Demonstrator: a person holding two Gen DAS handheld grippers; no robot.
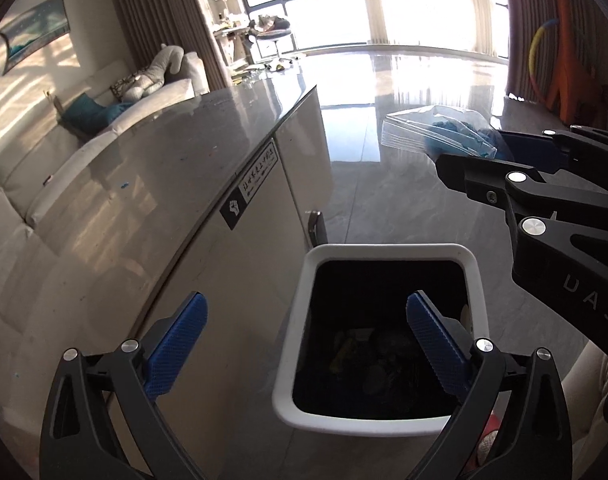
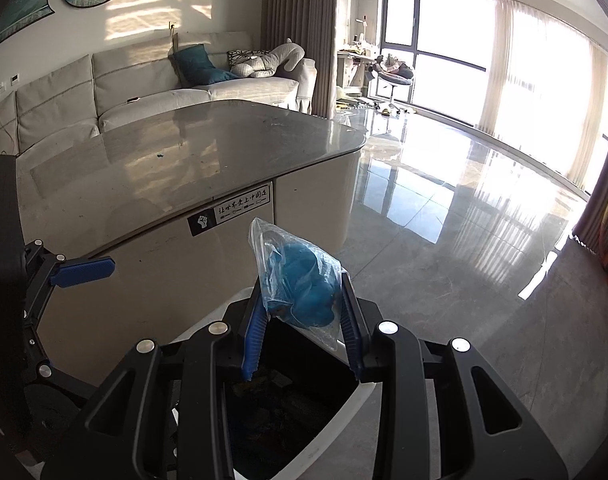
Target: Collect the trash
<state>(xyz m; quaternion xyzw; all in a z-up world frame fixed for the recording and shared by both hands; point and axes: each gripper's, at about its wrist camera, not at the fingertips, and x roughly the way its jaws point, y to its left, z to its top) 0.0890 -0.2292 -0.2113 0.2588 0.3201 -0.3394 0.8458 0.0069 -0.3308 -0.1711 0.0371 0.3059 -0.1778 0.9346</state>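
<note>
A white-rimmed trash bin (image 1: 473,280) with a black liner stands on the floor beside the table, with several bits of rubbish at its bottom. My left gripper (image 1: 305,330) hangs over the bin's left rim, jaws wide open with nothing between them. My right gripper (image 2: 302,312) is shut on a clear plastic bag (image 2: 300,276) holding crumpled blue material. In the left wrist view that bag (image 1: 435,130) sticks out of the right gripper (image 1: 499,152) above and beyond the bin's far right. In the right wrist view the bin (image 2: 327,440) lies just below the bag, and one left finger (image 2: 84,270) shows at the left.
A grey stone-topped table (image 1: 164,160) with a white base stands left of the bin. A pale sofa (image 2: 144,88) with cushions runs behind it. Glossy grey floor (image 2: 463,260) stretches right toward tall windows. An orange toy figure (image 1: 571,68) stands at the far right.
</note>
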